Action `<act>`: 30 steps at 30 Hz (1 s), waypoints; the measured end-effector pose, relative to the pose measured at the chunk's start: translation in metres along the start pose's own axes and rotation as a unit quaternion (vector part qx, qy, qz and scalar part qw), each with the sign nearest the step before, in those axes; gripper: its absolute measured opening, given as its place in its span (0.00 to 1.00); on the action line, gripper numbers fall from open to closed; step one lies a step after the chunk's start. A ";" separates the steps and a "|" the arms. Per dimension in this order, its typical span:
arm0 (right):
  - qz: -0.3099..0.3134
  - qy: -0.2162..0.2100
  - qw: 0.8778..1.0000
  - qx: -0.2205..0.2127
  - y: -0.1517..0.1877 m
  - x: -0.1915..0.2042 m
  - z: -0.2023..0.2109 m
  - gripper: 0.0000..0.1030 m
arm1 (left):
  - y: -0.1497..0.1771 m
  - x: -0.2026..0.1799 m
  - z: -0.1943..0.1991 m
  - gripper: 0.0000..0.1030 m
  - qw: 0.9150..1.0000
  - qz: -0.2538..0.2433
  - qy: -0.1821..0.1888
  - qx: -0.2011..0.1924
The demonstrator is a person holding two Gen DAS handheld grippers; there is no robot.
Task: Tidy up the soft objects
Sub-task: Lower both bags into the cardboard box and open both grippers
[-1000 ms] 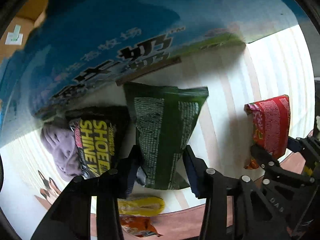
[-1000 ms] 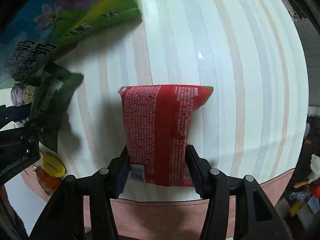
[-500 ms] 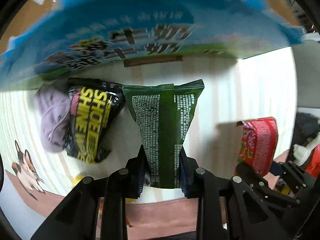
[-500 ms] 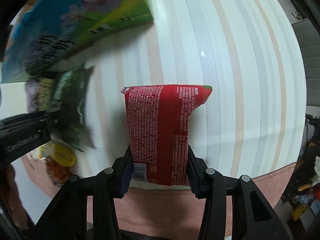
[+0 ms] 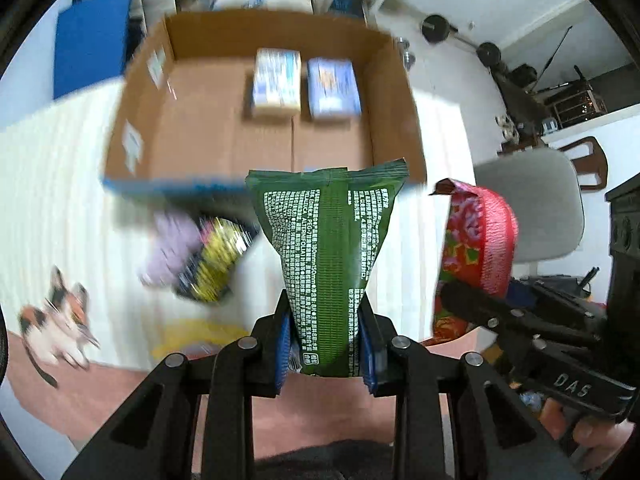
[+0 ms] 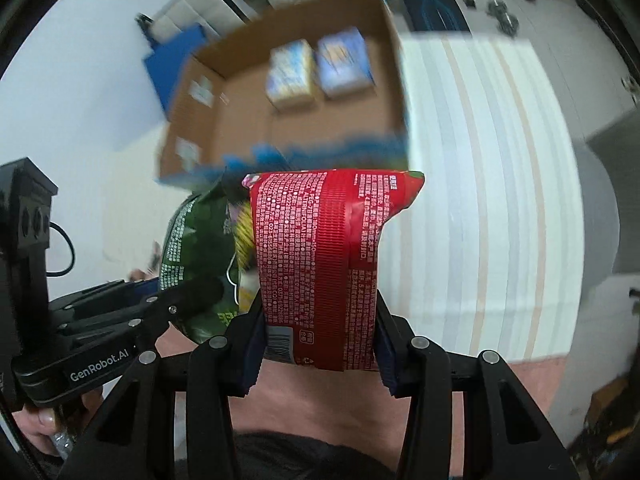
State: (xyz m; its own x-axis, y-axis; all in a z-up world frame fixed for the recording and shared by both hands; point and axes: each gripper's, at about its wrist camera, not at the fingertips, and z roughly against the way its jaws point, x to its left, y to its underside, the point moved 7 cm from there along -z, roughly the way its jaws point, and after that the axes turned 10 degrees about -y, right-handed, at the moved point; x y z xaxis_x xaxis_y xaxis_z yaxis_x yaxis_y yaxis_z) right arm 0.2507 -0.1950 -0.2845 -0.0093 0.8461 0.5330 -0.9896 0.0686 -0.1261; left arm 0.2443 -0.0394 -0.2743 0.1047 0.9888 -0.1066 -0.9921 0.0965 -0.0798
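Note:
My left gripper (image 5: 325,344) is shut on a green soft pack (image 5: 328,256) and holds it in the air, in front of an open cardboard box (image 5: 140,120). My right gripper (image 6: 318,344) is shut on a red soft pack (image 6: 320,264), also raised. The red pack shows at the right in the left wrist view (image 5: 476,248), and the green pack at the left in the right wrist view (image 6: 192,248). The box (image 6: 192,120) holds two small blue-and-white packs (image 5: 276,80) (image 5: 332,88) at its far end.
A purple soft thing (image 5: 172,248) and a black-and-yellow pack (image 5: 216,264) lie on the striped cloth (image 5: 52,200) in front of the box. A yellow item (image 5: 196,336) lies near the table edge. A grey chair (image 5: 536,200) stands at the right.
Both grippers have lifted their packs off the striped cloth and tilted up, so the inside of the box has come into view.

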 end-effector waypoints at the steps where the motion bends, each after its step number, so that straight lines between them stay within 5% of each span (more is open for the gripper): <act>1: 0.005 0.004 1.000 -0.006 -0.013 0.006 0.005 0.48 | -0.012 0.003 0.005 0.25 1.000 0.001 -0.009 -0.006; 7: 0.030 0.048 0.998 -0.017 -0.091 0.027 0.002 0.48 | -0.097 0.016 0.008 0.25 0.997 -0.009 -0.074 -0.037; 14: -0.001 0.100 0.995 0.021 -0.154 -0.003 -0.059 0.47 | -0.170 0.049 -0.045 0.25 0.994 -0.005 -0.106 -0.012; 22: -0.036 0.116 0.990 0.077 -0.153 -0.043 -0.122 0.47 | -0.222 0.048 -0.100 0.25 0.993 0.001 -0.111 0.041; 30: -0.043 0.119 0.986 0.105 -0.142 -0.056 -0.158 0.47 | -0.237 0.045 -0.137 0.25 0.990 -0.009 -0.117 0.075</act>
State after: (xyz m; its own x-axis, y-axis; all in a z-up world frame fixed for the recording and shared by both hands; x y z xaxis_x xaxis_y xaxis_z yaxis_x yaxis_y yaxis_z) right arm 0.4141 -0.1686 -0.4281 0.0855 0.9435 0.3201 -0.9933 0.0558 0.1008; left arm 0.4941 -0.0334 -0.3961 0.1209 0.9845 0.1271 -0.9911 0.1126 0.0706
